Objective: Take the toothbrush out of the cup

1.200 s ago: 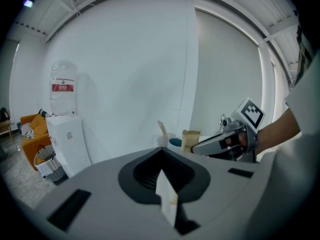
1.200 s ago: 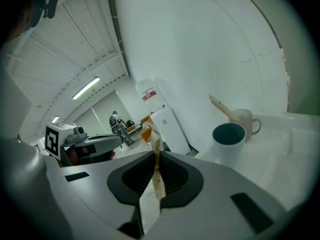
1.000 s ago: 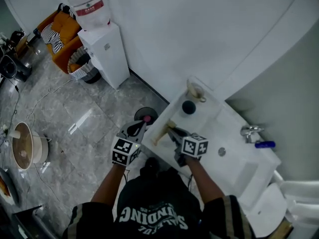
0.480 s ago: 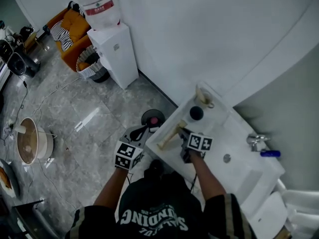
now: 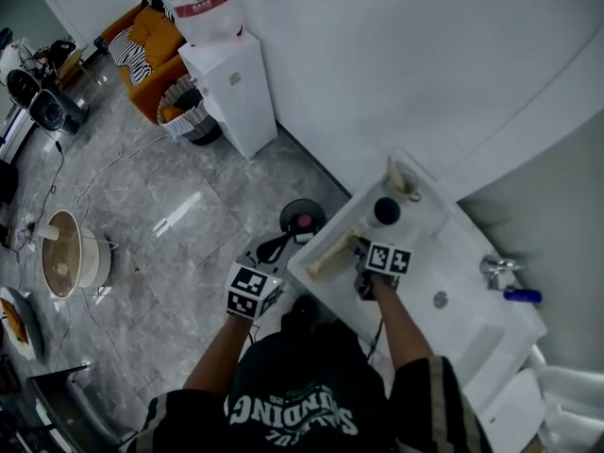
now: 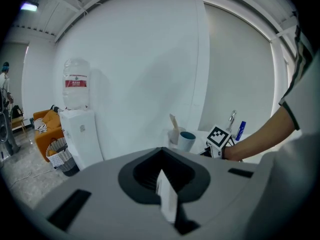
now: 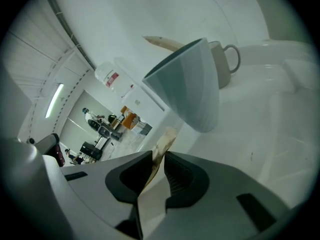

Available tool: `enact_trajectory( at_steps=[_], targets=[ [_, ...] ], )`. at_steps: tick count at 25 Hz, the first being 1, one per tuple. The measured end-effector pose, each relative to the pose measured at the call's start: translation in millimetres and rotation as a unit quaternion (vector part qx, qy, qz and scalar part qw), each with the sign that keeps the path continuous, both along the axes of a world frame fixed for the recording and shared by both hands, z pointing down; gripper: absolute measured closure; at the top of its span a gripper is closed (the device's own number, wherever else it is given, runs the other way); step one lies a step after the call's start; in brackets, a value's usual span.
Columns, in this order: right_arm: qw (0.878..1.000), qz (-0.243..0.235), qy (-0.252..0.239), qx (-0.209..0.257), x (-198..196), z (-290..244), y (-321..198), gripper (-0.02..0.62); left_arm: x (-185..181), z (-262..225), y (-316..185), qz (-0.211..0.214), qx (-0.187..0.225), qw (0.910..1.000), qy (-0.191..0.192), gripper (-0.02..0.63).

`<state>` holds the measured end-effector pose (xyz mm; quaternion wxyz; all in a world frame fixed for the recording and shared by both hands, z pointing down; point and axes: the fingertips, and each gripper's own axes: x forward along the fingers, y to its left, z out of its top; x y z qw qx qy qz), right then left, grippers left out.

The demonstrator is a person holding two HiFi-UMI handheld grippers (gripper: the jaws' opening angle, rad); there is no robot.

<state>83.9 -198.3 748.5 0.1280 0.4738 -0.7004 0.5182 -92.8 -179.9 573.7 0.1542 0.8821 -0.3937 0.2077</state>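
Now right gripper (image 5: pixel 353 250) has dropped to the counter (image 5: pixel 326 286) at centre frame, jaws just easing apart round toothbrush (image 5: pixel 328 255), already out of cup (image 5: pixel 387 211); left gripper (image 5: pixel 274 248) idle, jaws together.

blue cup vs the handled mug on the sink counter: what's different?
1. The blue-grey cup has no handle and tapers toward its base; the mug has a loop handle.
2. The blue-grey cup is darker inside than out; the mug is pale cream.
3. Nothing sticks out of the blue-grey cup; a pale wooden stick juts from the mug.
Shared: both stand upright, close together on the white counter.
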Motion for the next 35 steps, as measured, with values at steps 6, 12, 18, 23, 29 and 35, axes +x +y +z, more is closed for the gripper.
enact_trajectory(
  at_steps=[6,12,18,23,29,35],
  targets=[
    [0.999,0.003,0.038,-0.029,14,16,9,0.419,7,-3,1,0.013,0.007,0.9999,-0.005,0.607],
    [0.999,0.045,0.005,-0.007,24,-7,16,0.42,19,-8,-2,0.032,0.009,0.9994,0.005,0.607],
    [0.997,0.068,0.006,0.031,43,-36,34,0.503,50,-16,-3,0.07,0.009,0.9973,0.019,0.607],
    [0.99,0.093,0.073,0.082,71,-61,50,0.594,80,-23,2,0.112,0.011,0.9934,0.023,0.607],
    [0.974,0.121,0.127,0.142,95,-101,65,0.598,112,-33,3,0.151,0.026,0.9874,0.04,0.607],
    [0.944,0.13,0.179,0.245,109,-162,73,0.598,139,-38,6,0.182,0.029,0.9816,0.05,0.607]
  ],
)
